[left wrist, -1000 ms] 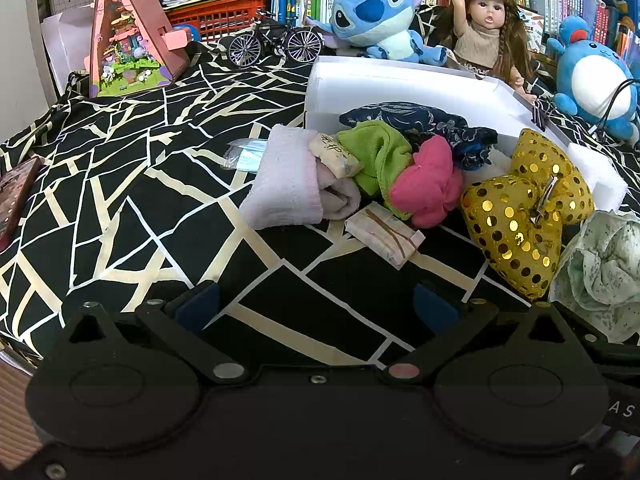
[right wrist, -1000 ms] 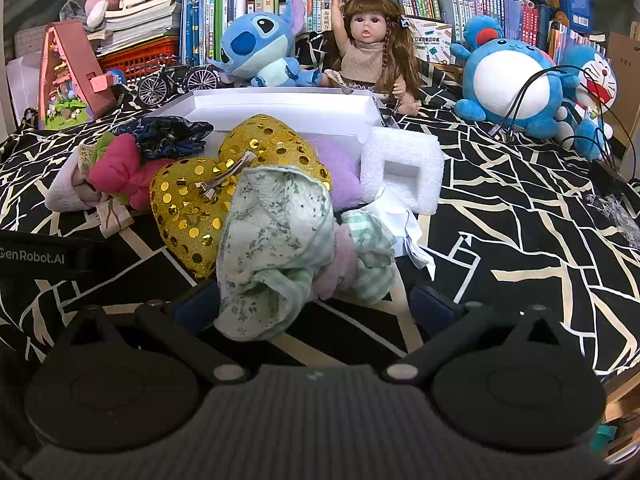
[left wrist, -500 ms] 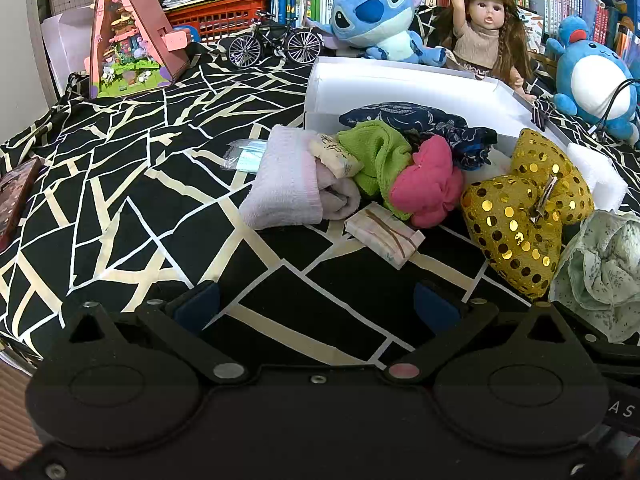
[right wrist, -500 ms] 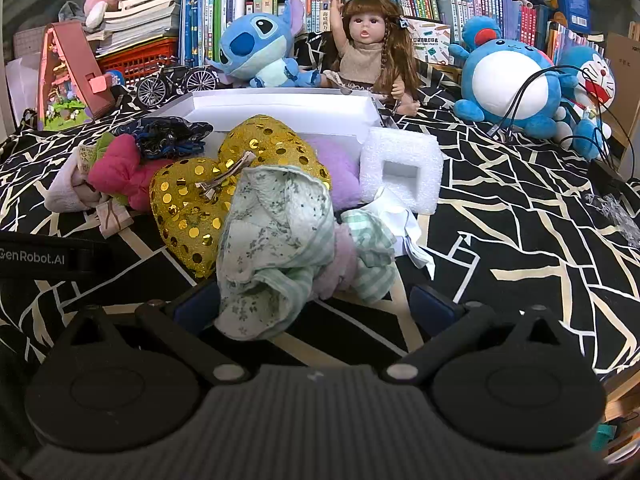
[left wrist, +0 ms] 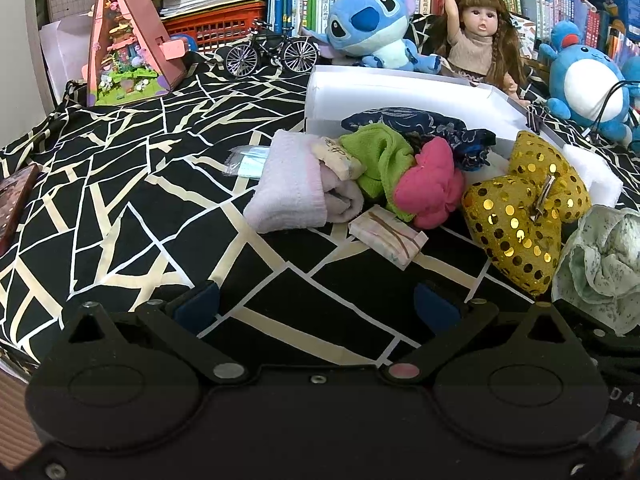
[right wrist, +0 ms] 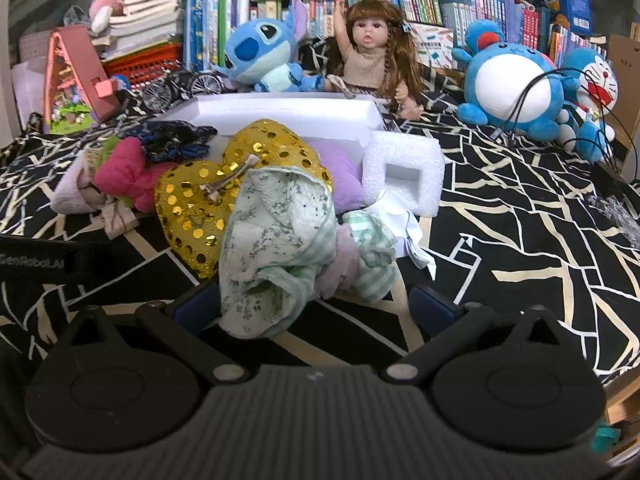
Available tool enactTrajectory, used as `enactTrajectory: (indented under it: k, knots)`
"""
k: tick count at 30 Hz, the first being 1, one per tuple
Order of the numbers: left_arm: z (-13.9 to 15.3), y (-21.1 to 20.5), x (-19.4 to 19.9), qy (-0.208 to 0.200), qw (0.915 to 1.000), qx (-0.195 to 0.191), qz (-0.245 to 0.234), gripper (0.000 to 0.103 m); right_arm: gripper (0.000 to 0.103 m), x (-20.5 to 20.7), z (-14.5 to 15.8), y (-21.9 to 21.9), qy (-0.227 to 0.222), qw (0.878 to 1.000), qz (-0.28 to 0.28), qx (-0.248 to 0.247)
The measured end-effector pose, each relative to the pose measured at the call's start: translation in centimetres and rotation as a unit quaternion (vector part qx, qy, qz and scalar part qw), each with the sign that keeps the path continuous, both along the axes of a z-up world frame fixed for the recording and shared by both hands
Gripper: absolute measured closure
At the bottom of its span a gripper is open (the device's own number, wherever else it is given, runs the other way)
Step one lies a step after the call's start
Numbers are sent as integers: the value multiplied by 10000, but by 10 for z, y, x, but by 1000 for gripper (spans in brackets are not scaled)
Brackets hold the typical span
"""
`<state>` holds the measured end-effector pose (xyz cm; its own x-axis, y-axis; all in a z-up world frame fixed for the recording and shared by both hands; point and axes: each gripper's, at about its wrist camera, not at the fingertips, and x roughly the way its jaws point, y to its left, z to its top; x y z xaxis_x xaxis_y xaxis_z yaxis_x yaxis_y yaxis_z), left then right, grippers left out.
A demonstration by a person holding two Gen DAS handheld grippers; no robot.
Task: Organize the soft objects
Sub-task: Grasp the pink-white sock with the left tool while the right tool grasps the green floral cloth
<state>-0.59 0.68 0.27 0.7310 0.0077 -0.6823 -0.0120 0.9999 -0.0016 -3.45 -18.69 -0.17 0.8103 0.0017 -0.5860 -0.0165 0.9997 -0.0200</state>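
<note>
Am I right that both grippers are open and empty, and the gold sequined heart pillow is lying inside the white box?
Not quite. The gold sequined heart pillow lies on the patterned cloth in front of the white box, leaning toward its front edge, not inside it; the right wrist view shows this. The left gripper and right gripper are indeed open and empty.

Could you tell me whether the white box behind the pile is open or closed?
Open: the white box has no lid on it, and its bare white inside shows.

Black cloth point(left wrist: 120, 208) with cream crack pattern covers surface; packed bookshelves point(right wrist: 440, 12) behind; red baskets point(left wrist: 216, 28).
</note>
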Motion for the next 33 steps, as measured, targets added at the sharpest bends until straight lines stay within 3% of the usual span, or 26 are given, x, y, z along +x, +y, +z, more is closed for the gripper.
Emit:
enactTrajectory:
  k: [6,12,16,19,21,23,28,33]
  knots:
    - [5,3,-5,-100,9997,16,-217,6,0,-17,10,-11,-400,9983,275,334]
    - [24,10,-12,-656,9977,59,-138,11,3,-23,24,-13,-923,9940,382,441]
    - [35,19,-6,-938,9955,117,82,13,18,-19,27,-18,-964,9936,311,503]
    - [35,26,2,-930,9954,137,158,17,29,-17,26,-18,-943,9944,263,393]
    - [34,30,9,-880,9960,21,150,27,33,-19,24,-18,-943,9946,254,339]
    - [30,32,14,-817,9965,-150,110,29,37,-17,23,-18,-914,9952,225,281]
    - [19,33,27,-709,9961,-524,63,31,37,-14,21,-19,-901,9953,231,256]
    - [10,28,35,-712,9961,-525,61,30,37,-15,21,-15,-933,9951,296,170]
